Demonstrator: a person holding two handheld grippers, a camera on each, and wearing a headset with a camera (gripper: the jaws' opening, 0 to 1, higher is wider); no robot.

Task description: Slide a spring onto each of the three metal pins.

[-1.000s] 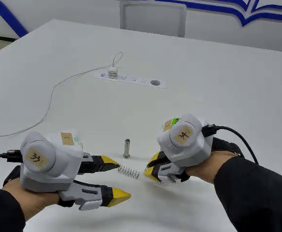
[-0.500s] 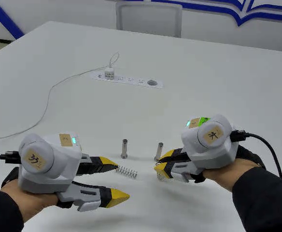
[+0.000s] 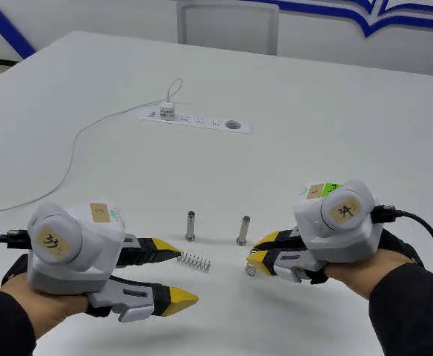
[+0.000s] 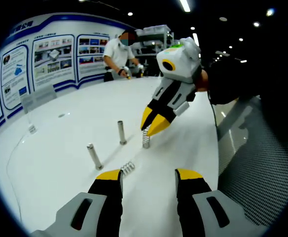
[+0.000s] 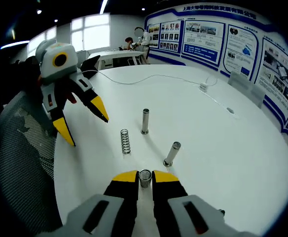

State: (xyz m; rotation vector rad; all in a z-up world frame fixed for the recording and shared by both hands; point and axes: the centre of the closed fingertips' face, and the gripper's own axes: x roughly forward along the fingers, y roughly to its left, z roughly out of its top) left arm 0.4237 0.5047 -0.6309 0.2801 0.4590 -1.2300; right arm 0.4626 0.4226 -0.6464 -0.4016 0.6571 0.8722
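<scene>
The left gripper is held low over the near edge of the white table. Its yellow-tipped jaws are spread apart with nothing between them. Just off its upper tip a loose spring is seen lying on its side, a short silvery coil of fine wire. Behind it, further from the near edge, two metal pins are set upright: the left pin and, beside it, the right pin. In front of the right pin a second spring is pinched by the right gripper. In the head view most of this spring is covered by the jaws. In the right gripper view it is shown end-on as a small ring, and in the left gripper view it is shown upright. Whether its lower end touches the table cannot be told.
</scene>
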